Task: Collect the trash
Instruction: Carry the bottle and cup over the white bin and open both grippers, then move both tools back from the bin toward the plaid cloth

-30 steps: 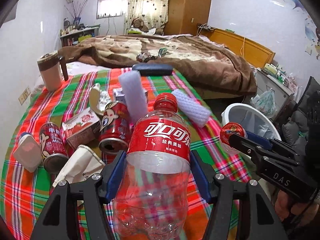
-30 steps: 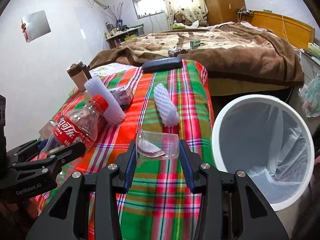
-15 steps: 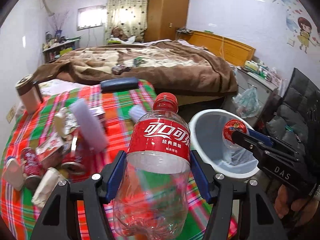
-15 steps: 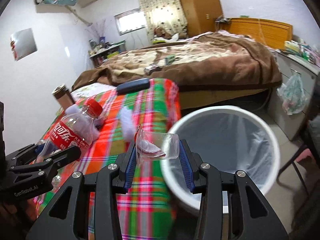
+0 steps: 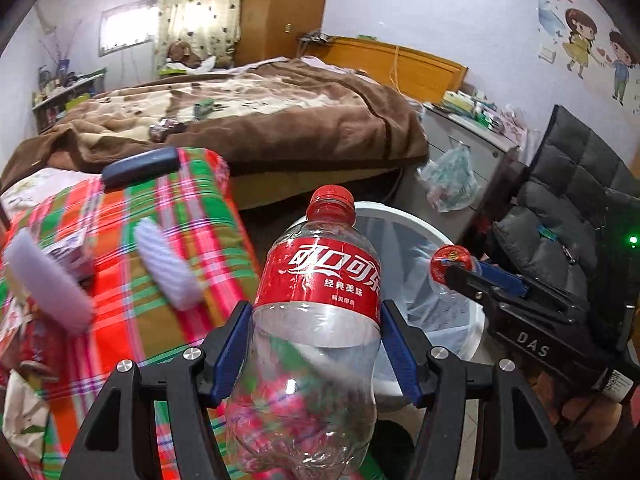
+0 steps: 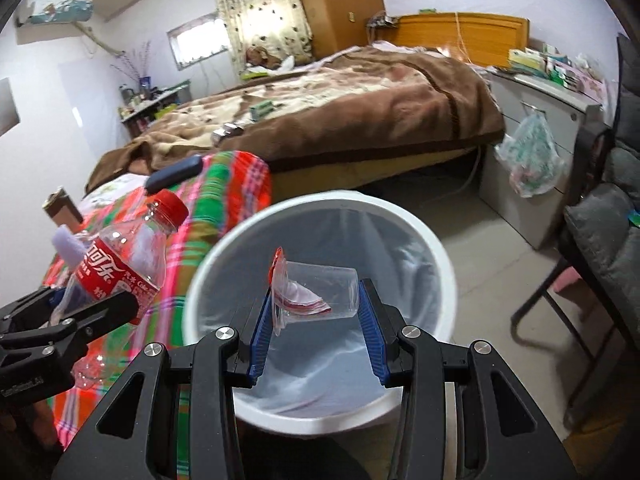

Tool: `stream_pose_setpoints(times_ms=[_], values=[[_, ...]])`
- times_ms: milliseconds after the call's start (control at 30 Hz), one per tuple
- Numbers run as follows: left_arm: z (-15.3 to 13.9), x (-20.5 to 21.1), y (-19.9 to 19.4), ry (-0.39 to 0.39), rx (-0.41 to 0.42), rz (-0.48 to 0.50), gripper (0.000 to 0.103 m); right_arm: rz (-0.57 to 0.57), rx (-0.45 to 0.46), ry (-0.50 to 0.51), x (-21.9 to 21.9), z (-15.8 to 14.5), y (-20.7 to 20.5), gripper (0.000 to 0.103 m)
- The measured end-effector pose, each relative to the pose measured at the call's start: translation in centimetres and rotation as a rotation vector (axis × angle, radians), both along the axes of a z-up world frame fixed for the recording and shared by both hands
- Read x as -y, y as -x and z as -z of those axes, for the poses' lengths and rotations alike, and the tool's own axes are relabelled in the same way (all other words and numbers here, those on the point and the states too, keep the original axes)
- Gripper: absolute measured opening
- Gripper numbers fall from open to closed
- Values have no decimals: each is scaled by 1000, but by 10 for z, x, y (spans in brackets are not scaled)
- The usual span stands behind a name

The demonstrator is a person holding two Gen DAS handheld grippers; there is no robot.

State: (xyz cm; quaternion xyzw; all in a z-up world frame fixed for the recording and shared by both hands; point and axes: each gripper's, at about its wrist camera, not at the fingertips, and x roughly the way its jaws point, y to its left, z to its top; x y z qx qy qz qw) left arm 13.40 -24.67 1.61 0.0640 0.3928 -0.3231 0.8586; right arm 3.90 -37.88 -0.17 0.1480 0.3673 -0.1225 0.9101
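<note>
my left gripper [image 5: 316, 344] is clamped on an empty clear cola bottle [image 5: 316, 320] with a red label and red cap, blue pads pressed against both sides of its body below the label. the bottle stands upright between the fingers, neck up. from the right wrist view the same bottle [image 6: 120, 264] sits to the left of the bin, over the edge of the plaid cloth [image 6: 192, 240].

my right gripper [image 6: 316, 312] is closed on a small clear plastic cup [image 6: 320, 292] lying sideways, its red-and-white foil lid peeled and hanging at the left pad. the cup is held above the open mouth of the white trash bin [image 6: 436, 256], which has a pale liner inside. in the left view i see that gripper [image 5: 452, 272] from the side, over the bin [image 5: 384, 216].

left on the plaid cloth [image 5: 168, 216]: two white foam net sleeves [image 5: 168, 268], a small box [image 5: 64, 244] between them, a dark flat case [image 5: 140, 166] at the far edge. brown blanket [image 5: 280, 120] on the bed beyond.
</note>
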Motion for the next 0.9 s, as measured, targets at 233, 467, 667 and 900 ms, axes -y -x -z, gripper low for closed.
stream_pose_setpoints(times_ms=[233, 467, 667, 900], values=[[23, 33, -13, -30, -54, 34, 64, 0, -83, 2, 15, 18, -6, 42], [32, 39, -23, -13, -83, 24, 66, 3, -118, 8, 26, 24, -5, 56], [25, 33, -24, 17, -72, 23, 73, 22, -120, 17, 28, 23, -4, 62], [19, 16, -17, 13, -53, -6, 73, 24, -96, 19, 21, 18, 2, 62]])
